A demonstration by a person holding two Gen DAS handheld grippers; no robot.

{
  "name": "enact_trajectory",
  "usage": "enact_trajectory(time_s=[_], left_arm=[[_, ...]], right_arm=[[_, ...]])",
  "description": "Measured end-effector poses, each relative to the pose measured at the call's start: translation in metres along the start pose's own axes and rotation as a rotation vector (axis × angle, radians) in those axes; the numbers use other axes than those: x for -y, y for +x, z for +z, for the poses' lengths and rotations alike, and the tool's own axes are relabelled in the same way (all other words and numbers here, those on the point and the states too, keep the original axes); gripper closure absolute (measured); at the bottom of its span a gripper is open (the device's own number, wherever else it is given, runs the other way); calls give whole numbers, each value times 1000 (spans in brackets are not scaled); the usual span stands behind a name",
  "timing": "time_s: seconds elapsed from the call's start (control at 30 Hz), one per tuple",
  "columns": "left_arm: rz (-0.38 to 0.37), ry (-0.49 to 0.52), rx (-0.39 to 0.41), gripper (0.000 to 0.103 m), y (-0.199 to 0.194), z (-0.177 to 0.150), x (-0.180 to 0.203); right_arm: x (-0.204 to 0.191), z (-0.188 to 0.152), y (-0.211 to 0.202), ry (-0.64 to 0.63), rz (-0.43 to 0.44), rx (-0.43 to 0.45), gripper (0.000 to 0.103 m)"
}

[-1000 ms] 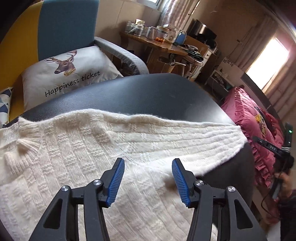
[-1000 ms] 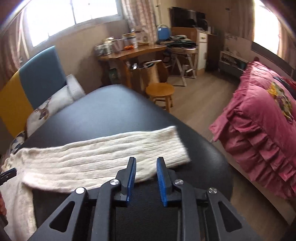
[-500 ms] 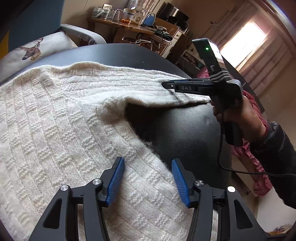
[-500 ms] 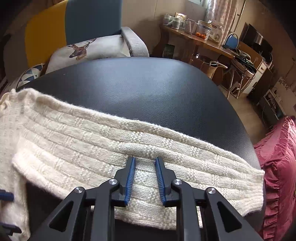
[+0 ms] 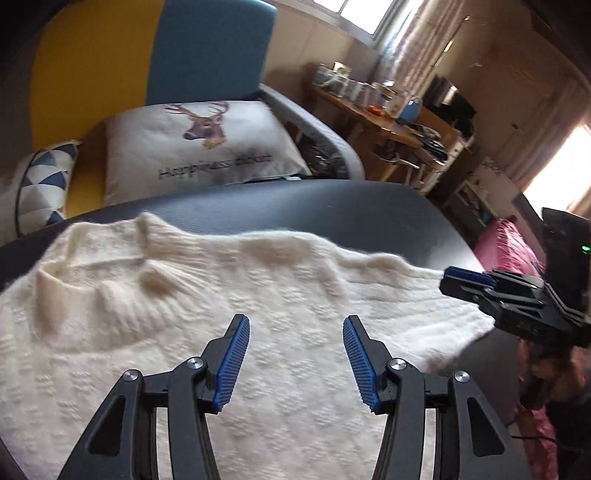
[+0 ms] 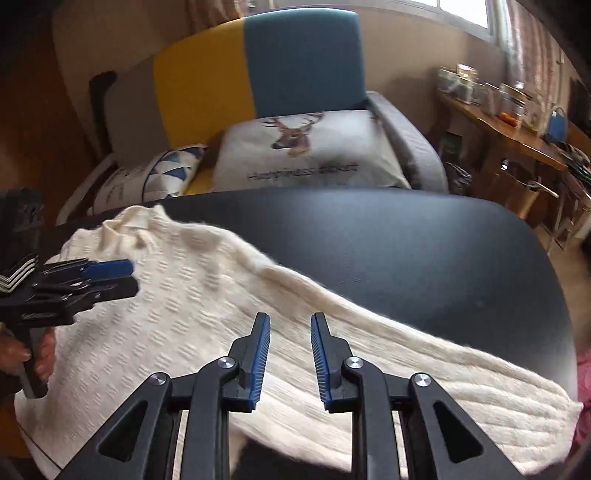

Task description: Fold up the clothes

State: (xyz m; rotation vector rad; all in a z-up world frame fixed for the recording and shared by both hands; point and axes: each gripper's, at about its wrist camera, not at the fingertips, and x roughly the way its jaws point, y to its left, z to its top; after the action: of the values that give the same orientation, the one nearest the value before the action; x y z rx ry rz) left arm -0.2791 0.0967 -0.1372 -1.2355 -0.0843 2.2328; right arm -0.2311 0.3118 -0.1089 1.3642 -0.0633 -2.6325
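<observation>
A cream cable-knit sweater (image 5: 280, 332) lies spread on the black rounded table (image 6: 406, 243), its sleeve (image 6: 424, 373) stretched toward the right edge. The left gripper (image 5: 295, 360) hovers released and empty; the right gripper (image 6: 290, 360) (jaws narrowly parted) grasps nothing

Daylight enters from windows (image 5: 364, 14) at far right, blown out to glare. Fisheye curvature bends the edges, with dark vignetted corners. Motion blur softens the cream sweater (image 5: 258, 302) and the pillow lettering (image 6: 303, 171).
</observation>
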Motion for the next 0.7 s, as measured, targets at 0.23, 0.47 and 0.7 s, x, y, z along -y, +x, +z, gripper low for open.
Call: enact_trajectory(time_s=[0.23, 0.47, 0.7], left_arm=[[105, -95, 17, 52, 10, 0, -64], [102, -107, 50, 52, 4, -5, -69], [190, -129, 171, 52, -55, -8, -94]], right_arm=[[-14, 25, 88, -40, -96, -118, 82], [-11, 34, 96, -33, -146, -69, 82], [-67, 44, 76, -169, -76, -23, 82]])
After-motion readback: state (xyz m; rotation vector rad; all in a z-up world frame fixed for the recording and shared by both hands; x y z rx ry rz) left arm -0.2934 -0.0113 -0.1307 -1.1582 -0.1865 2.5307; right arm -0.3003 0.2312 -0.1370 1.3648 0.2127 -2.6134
